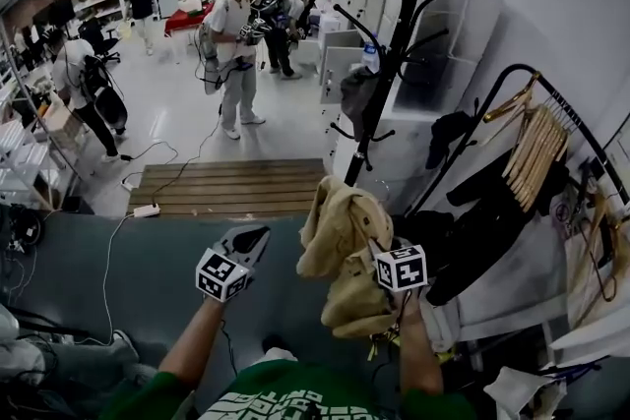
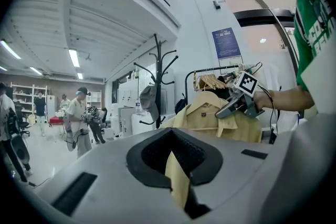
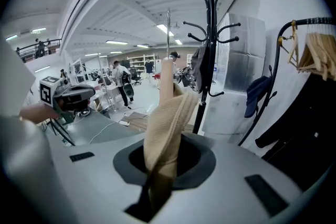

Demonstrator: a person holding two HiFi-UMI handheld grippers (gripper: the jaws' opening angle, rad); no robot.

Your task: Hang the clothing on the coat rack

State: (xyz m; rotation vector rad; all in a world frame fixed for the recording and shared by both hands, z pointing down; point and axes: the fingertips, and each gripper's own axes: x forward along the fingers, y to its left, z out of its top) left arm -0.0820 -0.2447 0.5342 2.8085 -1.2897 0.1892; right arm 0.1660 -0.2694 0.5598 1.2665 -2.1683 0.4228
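Note:
A beige shirt (image 1: 340, 246) hangs bunched on a wooden hanger (image 3: 167, 80), held up in front of me. My right gripper (image 1: 386, 263) is shut on the shirt's fabric (image 3: 165, 128) at the hanger, whose metal hook (image 3: 168, 34) points up. My left gripper (image 1: 253, 237) is just left of the shirt, shut on a narrow strip of the beige fabric (image 2: 177, 178). The black coat rack (image 1: 389, 44) stands beyond the shirt, and a grey cap (image 1: 356, 91) hangs on one of its arms. In the left gripper view the shirt (image 2: 220, 118) and the right gripper (image 2: 239, 99) show at the right.
A black clothes rail (image 1: 551, 93) with wooden hangers (image 1: 536, 148) and dark garments stands at the right, close to the coat rack. A wooden platform (image 1: 231, 187) and a power strip (image 1: 146, 210) lie on the floor ahead. Several people stand further back in the room.

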